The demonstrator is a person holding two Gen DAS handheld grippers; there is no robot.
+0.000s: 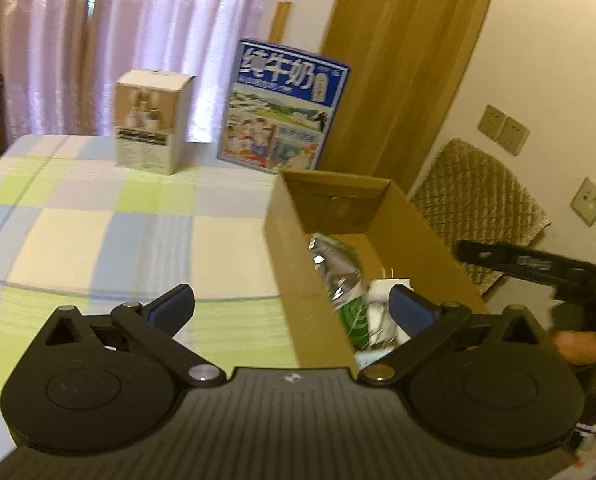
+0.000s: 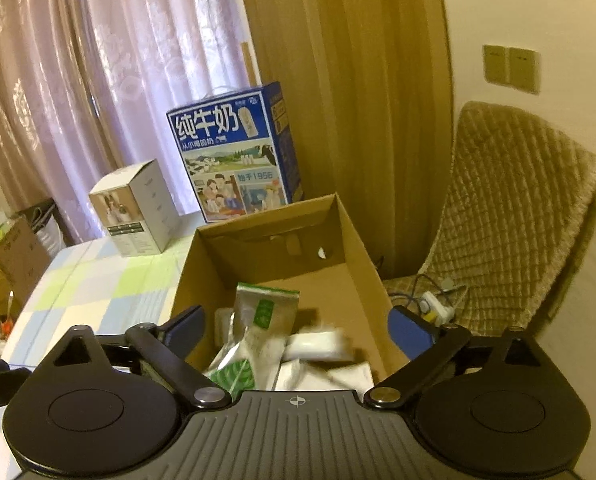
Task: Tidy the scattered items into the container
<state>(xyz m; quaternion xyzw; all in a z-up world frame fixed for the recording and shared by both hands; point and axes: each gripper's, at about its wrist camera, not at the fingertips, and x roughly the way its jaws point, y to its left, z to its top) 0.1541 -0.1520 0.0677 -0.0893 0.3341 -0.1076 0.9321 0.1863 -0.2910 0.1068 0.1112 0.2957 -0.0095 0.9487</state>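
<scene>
The left gripper [image 1: 291, 304] stands wide open and empty, straddling the near left wall of the cardboard box [image 1: 293, 264]. The right gripper [image 2: 298, 322], also spread and empty, hangs over the box, where a green-and-silver packet [image 2: 253, 332] and white items [image 2: 320, 346] lie inside, between its fingers.
</scene>
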